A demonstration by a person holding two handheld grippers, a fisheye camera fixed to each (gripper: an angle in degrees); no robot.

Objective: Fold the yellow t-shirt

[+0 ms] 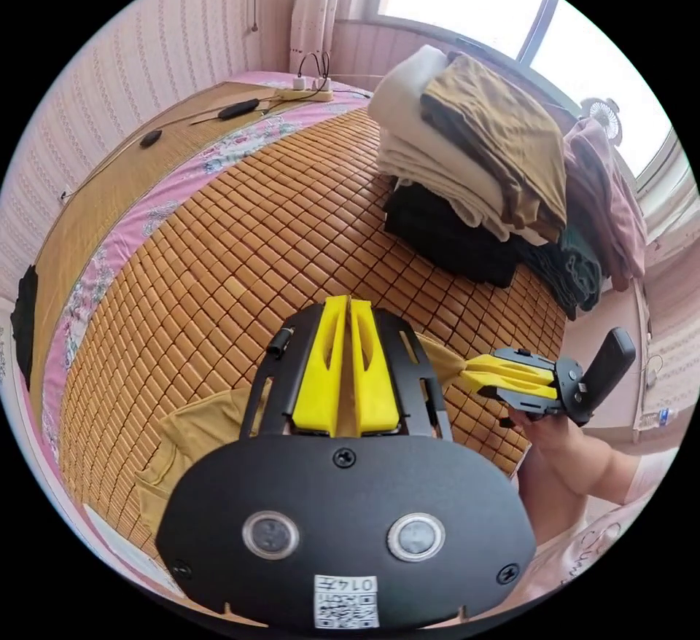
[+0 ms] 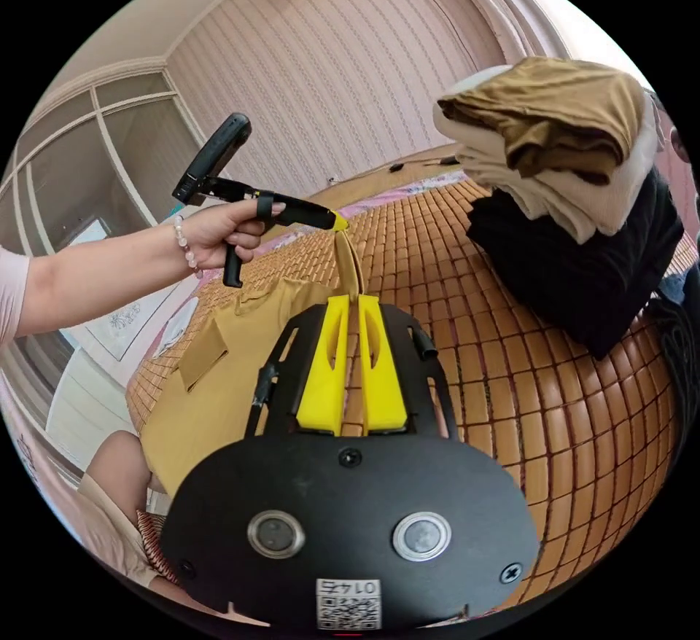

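The yellow t-shirt (image 1: 191,434) lies partly on the bamboo mat (image 1: 255,232), hanging over the mat's near edge. In the left gripper view my left gripper (image 1: 348,302) is shut on a fold of the shirt. A taut strip of cloth runs from there to my right gripper (image 1: 470,372), held by a hand and also shut on the shirt. In the right gripper view my right gripper (image 2: 350,299) pinches the same strip. That strip rises to the left gripper (image 2: 339,221), which a hand holds above the shirt's body (image 2: 219,370).
A tall pile of folded clothes (image 1: 474,151) (image 2: 569,159) stands on the far side of the mat (image 2: 510,392). A power strip (image 1: 306,93) with cables lies near the wall. The person's knees sit at the mat's near edge.
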